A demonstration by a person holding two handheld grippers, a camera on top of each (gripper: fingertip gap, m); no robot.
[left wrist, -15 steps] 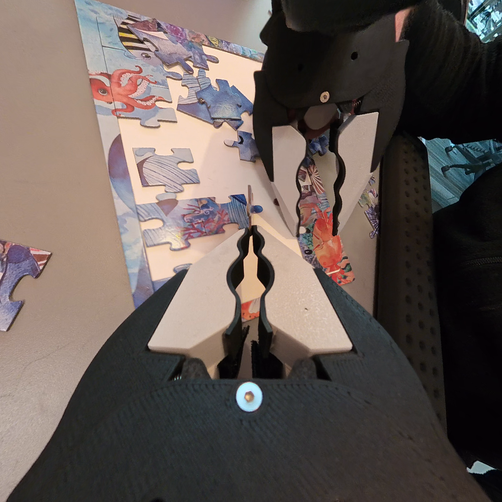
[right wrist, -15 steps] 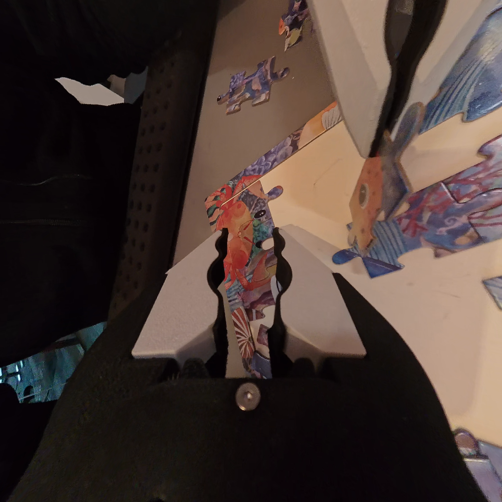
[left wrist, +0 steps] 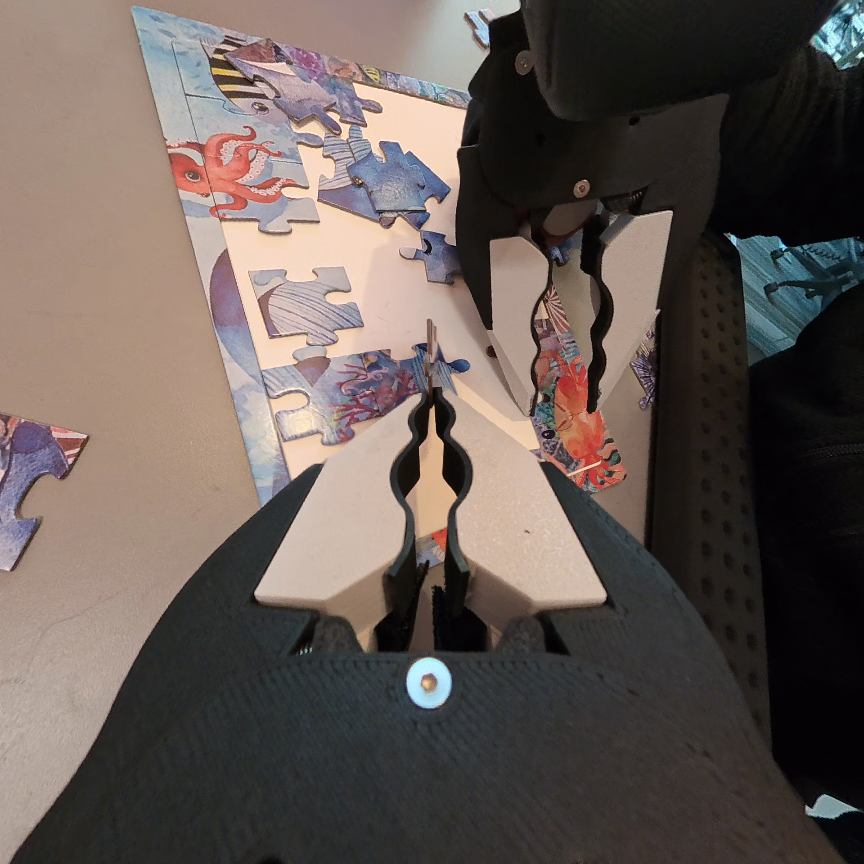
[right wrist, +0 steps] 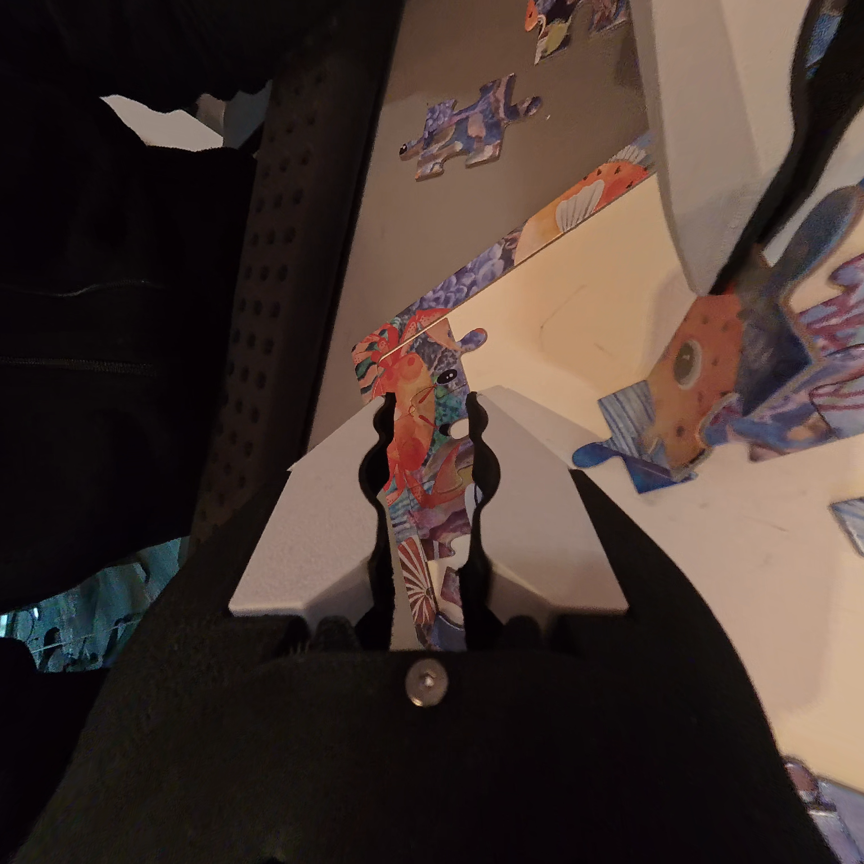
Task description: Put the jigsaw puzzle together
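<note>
Left wrist view: left gripper jaws clamp fish piece over puzzle tray; right gripper jaws apart.

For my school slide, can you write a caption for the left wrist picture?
Left gripper pinches a fish puzzle piece upright over the puzzle tray, right gripper nearby.

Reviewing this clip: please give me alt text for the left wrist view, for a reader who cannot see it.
The left gripper pinches a puzzle piece edge-on, upright, above the puzzle tray. The right gripper points down with jaws apart over the orange crab section at the tray's corner. More pieces lie loose in the tray and on the grey table.
</note>
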